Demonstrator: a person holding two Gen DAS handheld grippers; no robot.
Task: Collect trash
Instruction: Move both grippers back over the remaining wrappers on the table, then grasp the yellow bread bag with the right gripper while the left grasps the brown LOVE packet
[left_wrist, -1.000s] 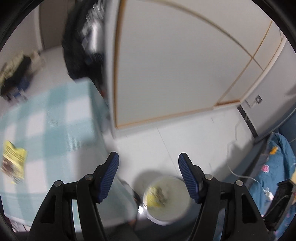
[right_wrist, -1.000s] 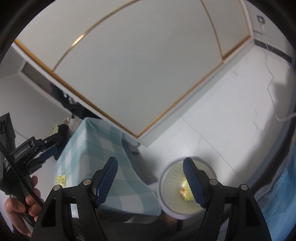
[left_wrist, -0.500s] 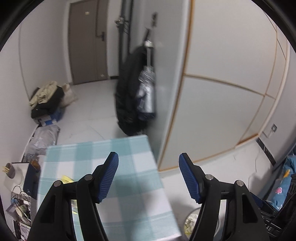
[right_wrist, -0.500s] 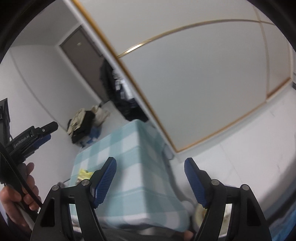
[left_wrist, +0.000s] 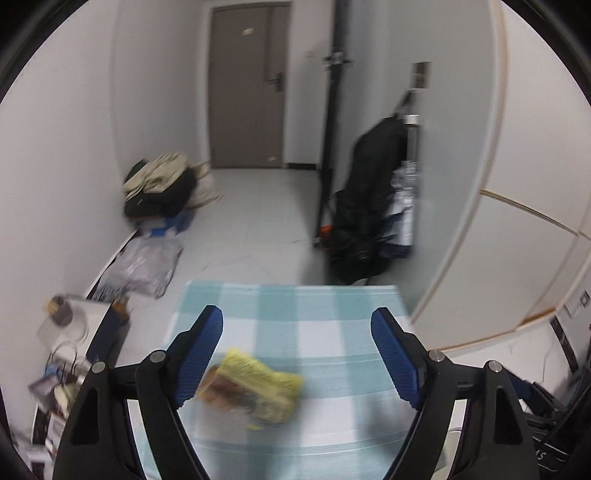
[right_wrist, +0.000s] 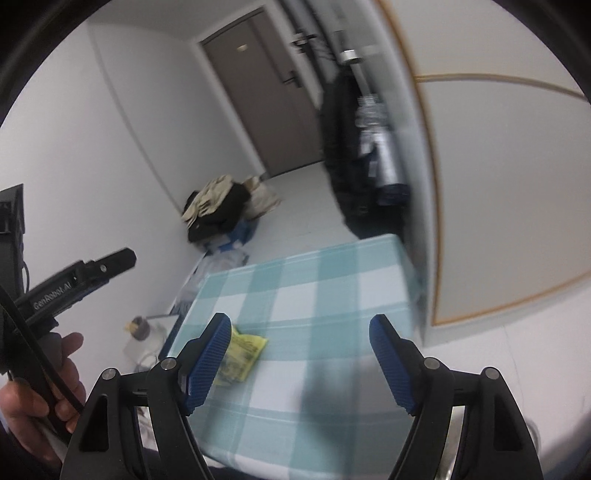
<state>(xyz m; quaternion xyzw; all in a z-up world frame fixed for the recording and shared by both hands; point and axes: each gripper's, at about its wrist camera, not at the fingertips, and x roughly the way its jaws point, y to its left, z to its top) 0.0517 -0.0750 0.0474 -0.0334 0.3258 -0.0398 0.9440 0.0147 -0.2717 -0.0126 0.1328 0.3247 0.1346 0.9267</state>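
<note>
The left black two-finger gripper with blue ribbed pads (left_wrist: 297, 360) has its jaws spread wide, with nothing between them, and it points forward and slightly downward. The right black two-finger gripper with blue ribbed pads (right_wrist: 297, 360) is likewise spread wide and holds nothing. In the right wrist view, the left gripper's black body shows at the left edge, gripped by the person's bare left hand (right_wrist: 40, 391), whose fingers (right_wrist: 68, 343) wrap around the handle.
</note>
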